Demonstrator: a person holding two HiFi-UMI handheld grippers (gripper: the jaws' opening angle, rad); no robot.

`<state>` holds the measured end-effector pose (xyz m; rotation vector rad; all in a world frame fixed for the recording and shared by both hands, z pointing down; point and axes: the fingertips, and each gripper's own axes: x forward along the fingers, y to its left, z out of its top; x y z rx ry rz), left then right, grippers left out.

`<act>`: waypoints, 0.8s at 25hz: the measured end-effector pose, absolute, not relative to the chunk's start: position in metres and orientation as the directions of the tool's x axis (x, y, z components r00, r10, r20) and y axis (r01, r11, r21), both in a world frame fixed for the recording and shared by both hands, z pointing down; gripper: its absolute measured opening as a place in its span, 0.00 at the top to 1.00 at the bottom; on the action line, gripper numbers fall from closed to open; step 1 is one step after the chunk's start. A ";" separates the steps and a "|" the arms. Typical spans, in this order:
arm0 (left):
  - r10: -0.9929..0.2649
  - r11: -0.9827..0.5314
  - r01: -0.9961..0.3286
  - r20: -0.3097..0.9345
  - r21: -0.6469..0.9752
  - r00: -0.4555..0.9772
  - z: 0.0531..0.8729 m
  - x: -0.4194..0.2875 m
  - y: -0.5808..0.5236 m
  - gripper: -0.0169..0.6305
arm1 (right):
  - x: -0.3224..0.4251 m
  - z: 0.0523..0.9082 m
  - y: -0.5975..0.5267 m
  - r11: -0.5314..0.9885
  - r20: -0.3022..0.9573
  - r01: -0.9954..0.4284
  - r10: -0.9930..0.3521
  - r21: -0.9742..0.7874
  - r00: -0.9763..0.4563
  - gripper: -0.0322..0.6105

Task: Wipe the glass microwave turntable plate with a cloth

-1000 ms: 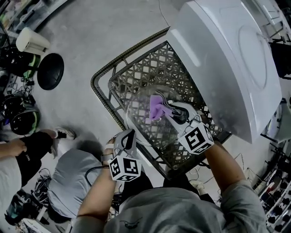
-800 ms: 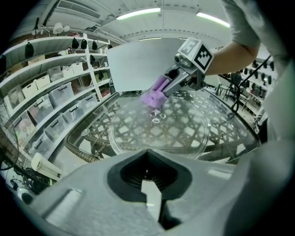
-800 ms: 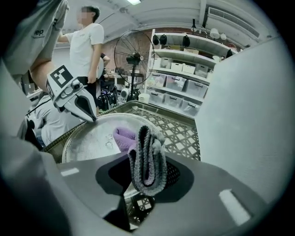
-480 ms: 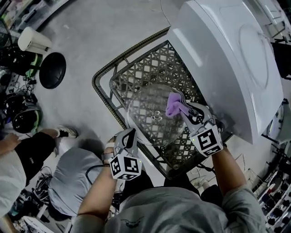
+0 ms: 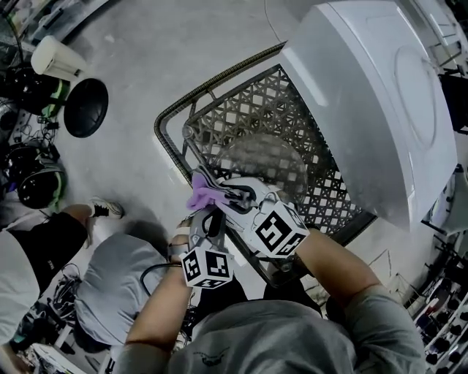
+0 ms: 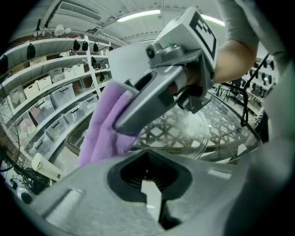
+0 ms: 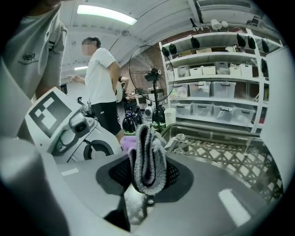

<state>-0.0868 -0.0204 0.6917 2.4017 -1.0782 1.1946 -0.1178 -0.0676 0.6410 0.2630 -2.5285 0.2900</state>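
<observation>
Swung my right gripper [image 5: 218,194] lower left, fingers pinching cloth [image 5: 199,196]; plate [image 5: 274,161] lies up-right, left gripper [image 5: 207,220] pinching its rim.

I work in what looks like a workshop or test lab: long shelves [image 7: 216,69] stacked with plastic storage bins [image 7: 221,90], a pedestal fan [image 7: 150,73], strip lights [image 7: 106,14] on a bare ceiling, and a grey concrete floor [image 5: 161,66] edged with tangled cables [image 5: 22,139].

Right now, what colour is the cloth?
Purple. The cloth shows best in the left gripper view.
</observation>
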 end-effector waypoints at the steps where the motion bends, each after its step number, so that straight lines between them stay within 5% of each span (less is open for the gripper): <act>1: -0.508 -0.695 -0.712 0.767 -0.098 0.391 0.691 -0.087 -0.020 0.98 | -0.124 0.646 -0.064 0.958 0.575 -0.235 -0.102 -0.162 -0.811 0.77; 10: -0.513 -0.694 -0.713 0.764 -0.101 0.391 0.692 -0.087 -0.020 0.98 | -0.101 0.669 -0.064 0.954 0.660 -0.275 -0.129 -0.122 -0.740 0.77; 20: -0.506 -0.692 -0.715 0.773 -0.099 0.383 0.694 -0.089 -0.020 0.98 | 0.022 0.666 -0.088 0.874 0.737 -0.485 -0.305 -0.035 -0.603 0.77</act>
